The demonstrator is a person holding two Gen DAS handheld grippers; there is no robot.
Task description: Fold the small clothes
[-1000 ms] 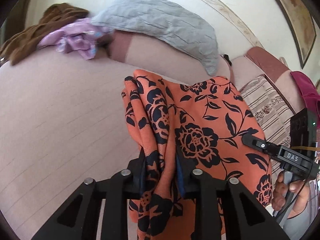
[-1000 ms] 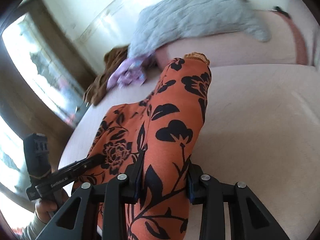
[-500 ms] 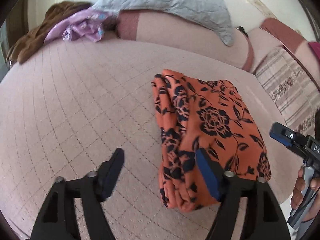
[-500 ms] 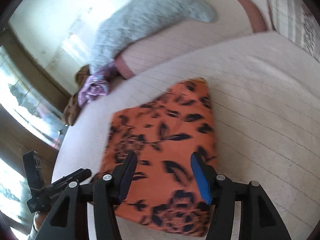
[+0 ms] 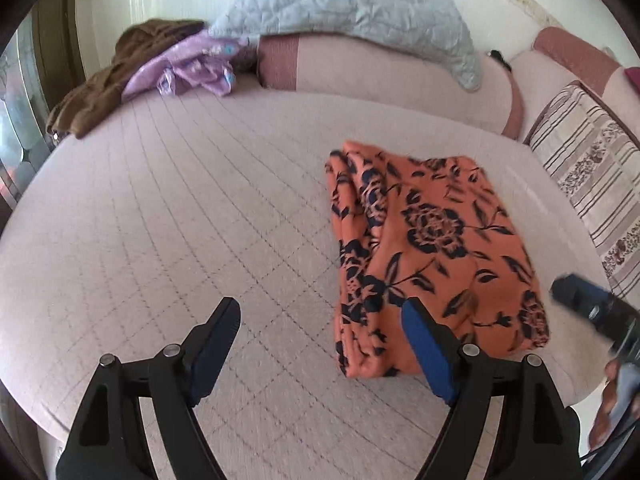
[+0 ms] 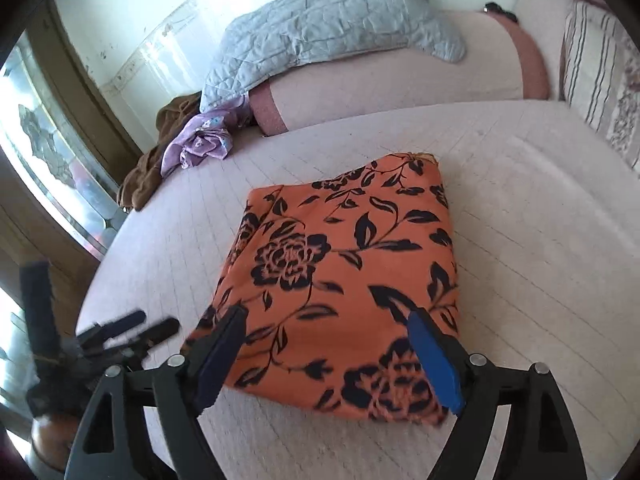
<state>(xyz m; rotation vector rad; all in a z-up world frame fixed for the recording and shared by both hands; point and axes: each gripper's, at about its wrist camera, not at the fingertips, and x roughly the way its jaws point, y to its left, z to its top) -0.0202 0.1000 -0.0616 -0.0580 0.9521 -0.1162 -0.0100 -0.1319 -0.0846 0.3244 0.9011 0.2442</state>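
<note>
Orange floral cloth (image 6: pixel 344 280) lies folded; both tongs (image 5: pixel 320 336) (image 6: pixel 326 340) wide apart, holding nothing.

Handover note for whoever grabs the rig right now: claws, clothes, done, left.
Left claw: open, holding nothing, above the bed just left of the orange floral garment.
Right claw: open, holding nothing, over the near edge of the same garment.
Orange floral garment: lies folded in a compact rectangle on the bed, touched by neither claw.
Done: this piece looks folded and set down.
Left: a purple garment and a brown garment lie crumpled at the far left end of the bed, beside the grey quilt. Probably next to fold, purple first.
</note>
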